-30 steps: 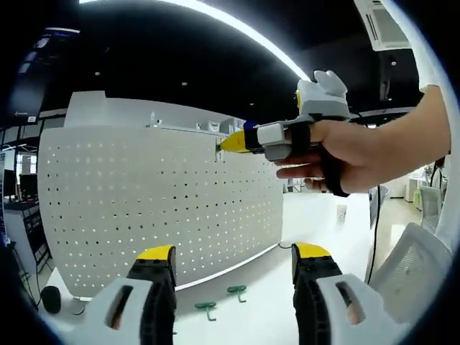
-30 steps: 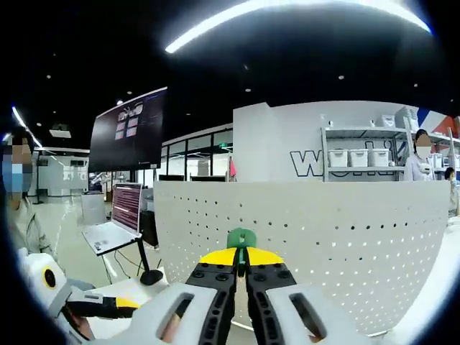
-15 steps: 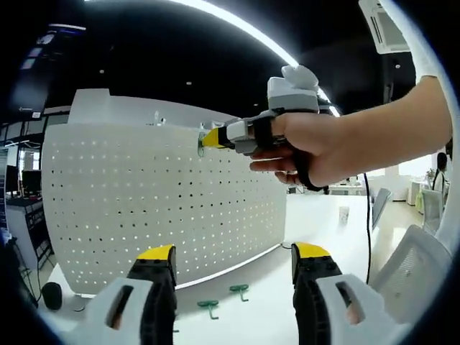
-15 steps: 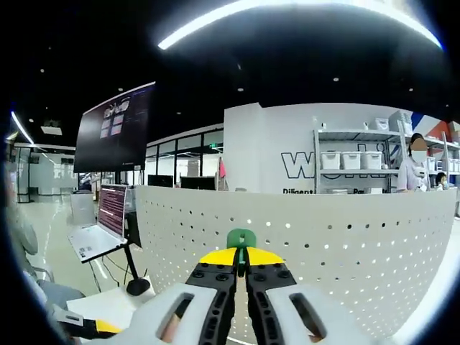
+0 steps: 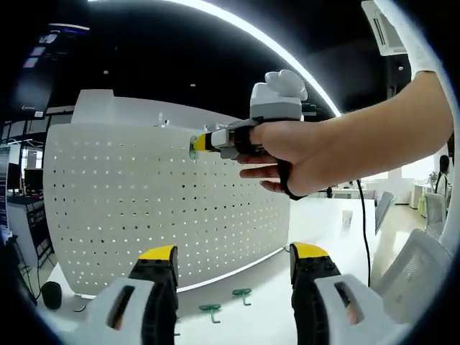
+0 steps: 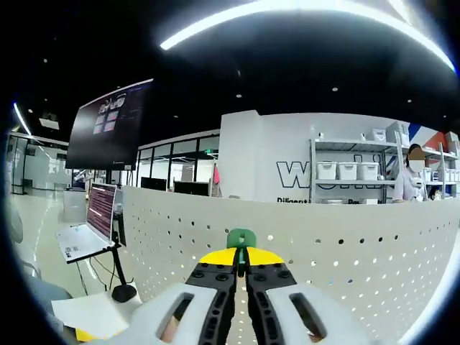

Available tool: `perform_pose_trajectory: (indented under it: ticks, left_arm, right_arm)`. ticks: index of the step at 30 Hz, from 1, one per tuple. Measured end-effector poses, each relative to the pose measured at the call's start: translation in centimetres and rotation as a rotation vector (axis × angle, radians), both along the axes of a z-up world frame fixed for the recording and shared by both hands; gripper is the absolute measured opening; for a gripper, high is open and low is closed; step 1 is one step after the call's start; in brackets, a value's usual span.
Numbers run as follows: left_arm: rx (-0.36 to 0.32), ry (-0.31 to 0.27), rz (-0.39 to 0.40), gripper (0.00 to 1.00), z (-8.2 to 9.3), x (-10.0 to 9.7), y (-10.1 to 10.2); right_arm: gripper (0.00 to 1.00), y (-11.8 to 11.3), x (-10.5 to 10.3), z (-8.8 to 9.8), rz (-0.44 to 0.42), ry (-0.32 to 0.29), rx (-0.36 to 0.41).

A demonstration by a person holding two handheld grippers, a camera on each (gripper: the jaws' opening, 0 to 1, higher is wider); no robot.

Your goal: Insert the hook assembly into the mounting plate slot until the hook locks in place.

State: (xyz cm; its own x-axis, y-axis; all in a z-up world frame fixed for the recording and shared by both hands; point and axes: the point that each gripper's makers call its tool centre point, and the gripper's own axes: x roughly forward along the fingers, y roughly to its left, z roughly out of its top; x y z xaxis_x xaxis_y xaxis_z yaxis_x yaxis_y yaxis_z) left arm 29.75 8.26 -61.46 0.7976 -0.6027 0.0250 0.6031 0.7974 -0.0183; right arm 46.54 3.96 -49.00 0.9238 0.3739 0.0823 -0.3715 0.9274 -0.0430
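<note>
We log a white pegboard (image 5: 165, 208) standing upright, our left gripper (image 5: 233, 262) spread empty before it, two spare green hooks (image 5: 226, 302) on the table at its foot, and our right gripper (image 6: 241, 253) pinching a green hook (image 6: 241, 238) against its upper edge.
</note>
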Motion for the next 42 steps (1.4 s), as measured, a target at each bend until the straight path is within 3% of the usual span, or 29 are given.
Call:
perform_pose_trajectory:
  ticks: [13, 21, 30, 42]
  left_arm:
    - [-0.013, 0.013, -0.006, 0.63, -0.4, -0.4, -0.1]
    - [-0.015, 0.028, 0.004, 0.62, -0.8, -0.2, 0.2]
    - [-0.023, 0.046, -0.005, 0.61, -1.4, -0.5, 0.3]
    - [-0.061, 0.036, 0.008, 0.61, -0.3, -0.7, 0.9]
  right_arm:
    - [0.02, 0.3, 2.2, -0.3, -0.013, 0.016, 0.038]
    - [0.02, 0.6, 2.8, -1.2, -0.006, 0.043, 0.037]
    - [0.02, 0.8, 2.9, -1.0, -0.039, 0.042, 0.039]
    - [0.05, 1.0, 3.2, -1.2, -0.154, 0.144, 0.086]
